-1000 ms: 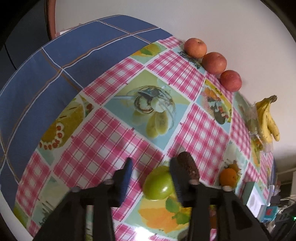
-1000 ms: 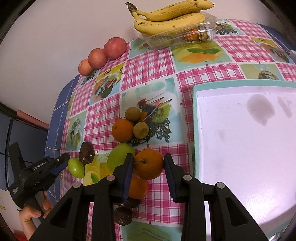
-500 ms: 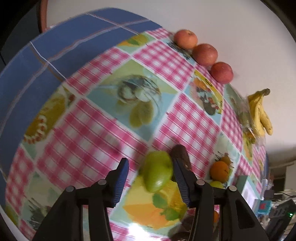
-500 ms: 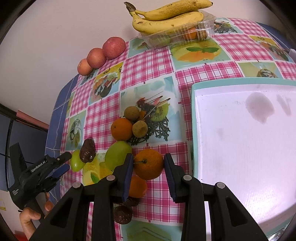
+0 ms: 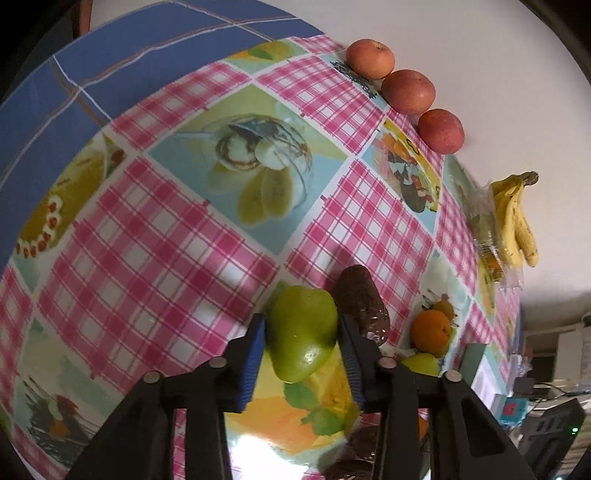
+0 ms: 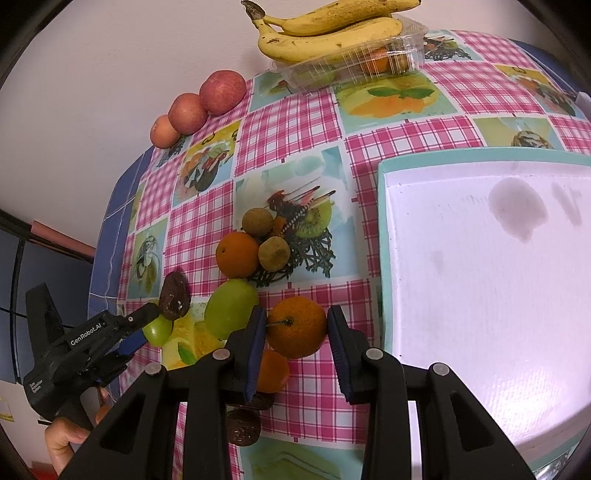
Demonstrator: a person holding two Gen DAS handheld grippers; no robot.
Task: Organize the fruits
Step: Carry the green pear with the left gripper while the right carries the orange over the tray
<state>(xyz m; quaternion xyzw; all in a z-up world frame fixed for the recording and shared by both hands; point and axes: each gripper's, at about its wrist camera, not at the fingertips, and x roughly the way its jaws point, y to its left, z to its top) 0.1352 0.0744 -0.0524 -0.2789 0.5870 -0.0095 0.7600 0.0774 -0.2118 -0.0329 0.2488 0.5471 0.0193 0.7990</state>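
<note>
The left gripper (image 5: pixel 302 345) has just been closing its jaws, and now the blue pads pinch a small green fruit (image 5: pixel 302 334) low in the centre of the left wrist view, above the checked tablecloth (image 5: pixel 155 258). A dark brown fruit (image 5: pixel 364 299) lies just beside the right pad, so I think it can be pushed and roll away when the green one goes up. The green skin looks smooth and the hold is on its sides only; it may slip out if the lift is fast. The right gripper (image 6: pixel 295 332) holds an orange (image 6: pixel 297 326) between its pads, low in the centre of the right wrist view, and more fruits are crowded under it, so a drop there could scatter them. On the right side of that view the white tray (image 6: pixel 384 258) with a turquoise rim holds no fruit, only grey stains. At the top, a clear plastic box (image 6: pixel 354 59) has some orange and green fruits inside, and the bananas (image 6: pixel 332 33) rest on top of it.
</note>
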